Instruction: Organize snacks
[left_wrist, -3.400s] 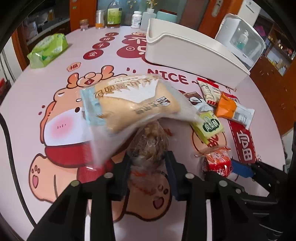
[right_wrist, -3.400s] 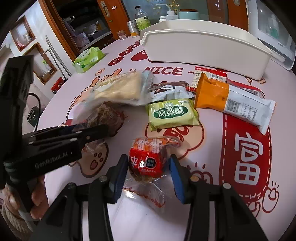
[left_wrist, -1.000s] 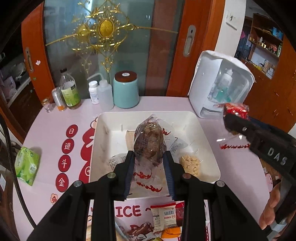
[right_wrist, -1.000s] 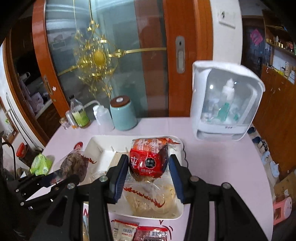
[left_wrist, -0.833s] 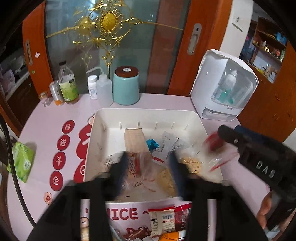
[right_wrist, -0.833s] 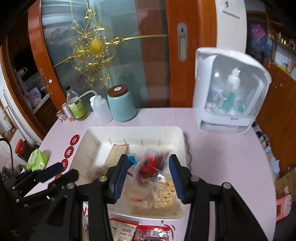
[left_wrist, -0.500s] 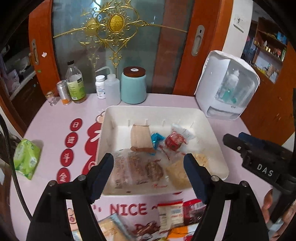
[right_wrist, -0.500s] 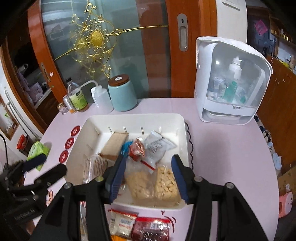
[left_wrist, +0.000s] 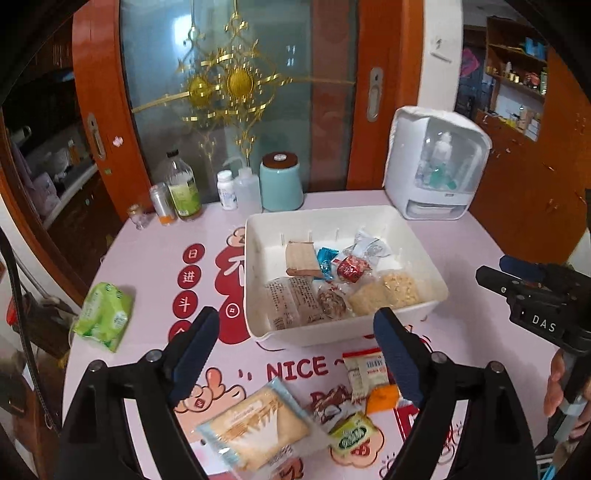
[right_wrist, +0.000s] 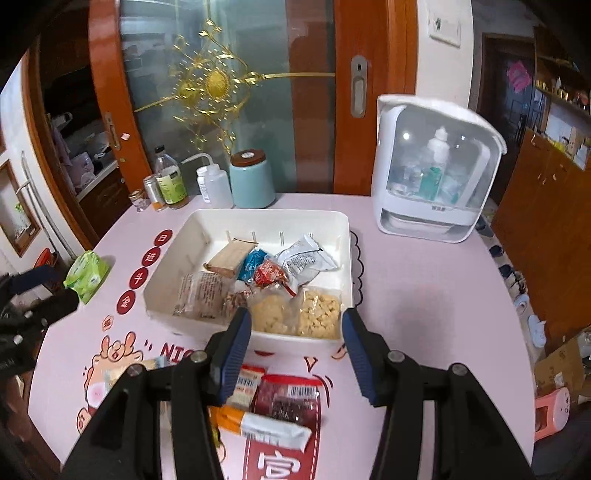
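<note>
Both claws are empty, the left claw (left_wrist: 295, 354) opening wider, right claw (right_wrist: 295, 343) apart, and loose snacks (left_wrist: 258, 424) lie on the surface below them, nearer than the bin (left_wrist: 258, 229).

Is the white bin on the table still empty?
No, the white bin already holds several snack packets, among them a small red-wrapped snack and a brown-wrapped bar.

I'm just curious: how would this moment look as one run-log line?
left gripper: opening, empty | right gripper: open, empty | white bin: holds snacks | table: more packets
</note>
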